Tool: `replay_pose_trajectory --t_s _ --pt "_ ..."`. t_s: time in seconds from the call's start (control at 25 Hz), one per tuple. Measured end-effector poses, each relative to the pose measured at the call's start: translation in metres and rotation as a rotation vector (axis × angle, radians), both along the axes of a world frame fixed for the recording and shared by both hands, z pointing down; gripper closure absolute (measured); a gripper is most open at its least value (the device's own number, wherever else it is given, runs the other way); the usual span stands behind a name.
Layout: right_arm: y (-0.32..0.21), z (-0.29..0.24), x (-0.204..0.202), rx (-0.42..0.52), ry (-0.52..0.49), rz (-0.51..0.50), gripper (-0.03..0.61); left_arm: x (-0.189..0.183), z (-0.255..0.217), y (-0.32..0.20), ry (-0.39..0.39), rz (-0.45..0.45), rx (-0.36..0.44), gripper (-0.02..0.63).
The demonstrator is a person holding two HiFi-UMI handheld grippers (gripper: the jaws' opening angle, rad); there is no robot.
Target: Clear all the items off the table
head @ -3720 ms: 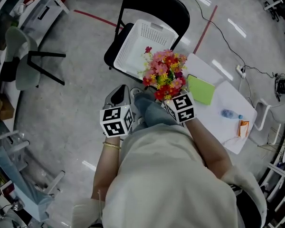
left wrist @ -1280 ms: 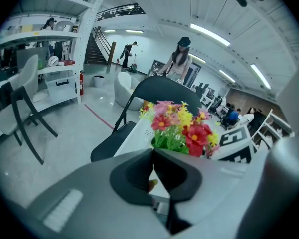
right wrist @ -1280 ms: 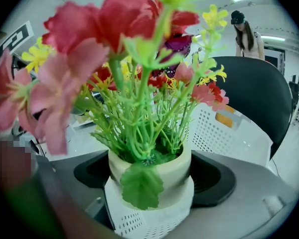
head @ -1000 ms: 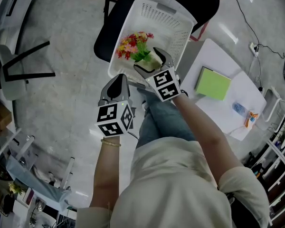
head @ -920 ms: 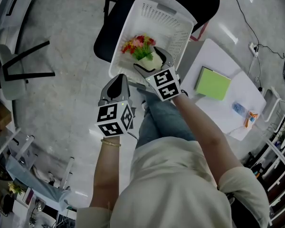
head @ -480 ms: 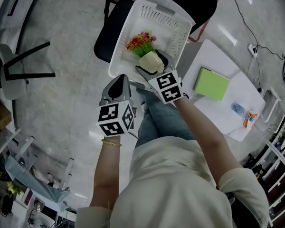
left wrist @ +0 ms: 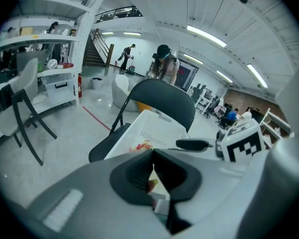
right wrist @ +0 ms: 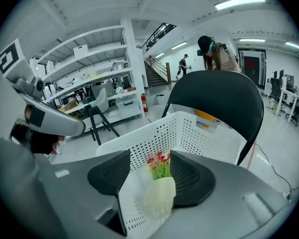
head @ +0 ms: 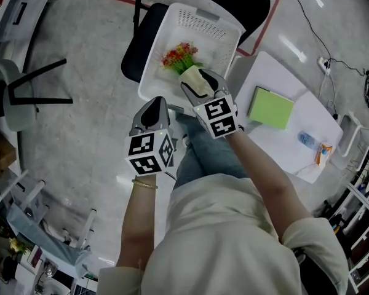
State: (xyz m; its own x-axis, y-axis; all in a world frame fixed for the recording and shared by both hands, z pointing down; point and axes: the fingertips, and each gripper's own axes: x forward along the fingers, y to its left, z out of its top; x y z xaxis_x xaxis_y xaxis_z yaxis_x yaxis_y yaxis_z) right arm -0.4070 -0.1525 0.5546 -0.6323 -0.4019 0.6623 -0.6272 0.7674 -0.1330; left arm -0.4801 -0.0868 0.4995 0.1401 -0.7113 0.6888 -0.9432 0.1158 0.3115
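Flower vase (head: 187, 71) in white basket (head: 204, 22) on black chair (head: 135, 49). Right tool (head: 203, 82) just over it, jaws just been closing, now half apart, vase in gap, pads not pressing. Left tool (head: 154, 103) jaws together, empty. Green notebook (head: 270, 108), bottle (head: 307, 140) on desk (head: 267, 72).

The right gripper (head: 198, 82) laid the flowers (head: 178, 56) in the basket (head: 149, 72), lifted off, and its jaws partly closed on nothing.

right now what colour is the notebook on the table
The notebook is lime green, clearest in the head view.
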Motion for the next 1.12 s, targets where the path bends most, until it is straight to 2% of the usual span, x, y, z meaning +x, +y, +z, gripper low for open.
replay_pose_trajectory --t_s 0.12,0.2,0.28,0.56,0.96,1.12 --pt "0.004 -0.007 0.006 0.016 0.005 0.005 0.369 0.004 -0.006 0.004 -0.004 0.005 0.008 0.604" --pt "0.007 -0.012 0.011 0.017 0.006 0.012 0.445 0.007 -0.009 0.006 -0.007 0.008 0.011 0.604" --pt "0.01 -0.018 0.016 0.016 0.001 0.018 0.491 0.01 -0.012 0.009 -0.01 0.012 0.014 0.604" --pt "0.019 -0.047 0.034 0.048 -0.007 0.041 0.574 0.025 -0.028 0.018 -0.01 0.021 0.034 0.604" --pt "0.039 -0.095 0.059 0.088 -0.044 0.074 0.578 0.051 -0.057 0.025 -0.014 0.061 0.08 0.604" --pt "0.051 -0.106 0.065 0.098 -0.056 0.07 0.578 0.056 -0.068 0.028 0.016 0.061 0.102 0.604"
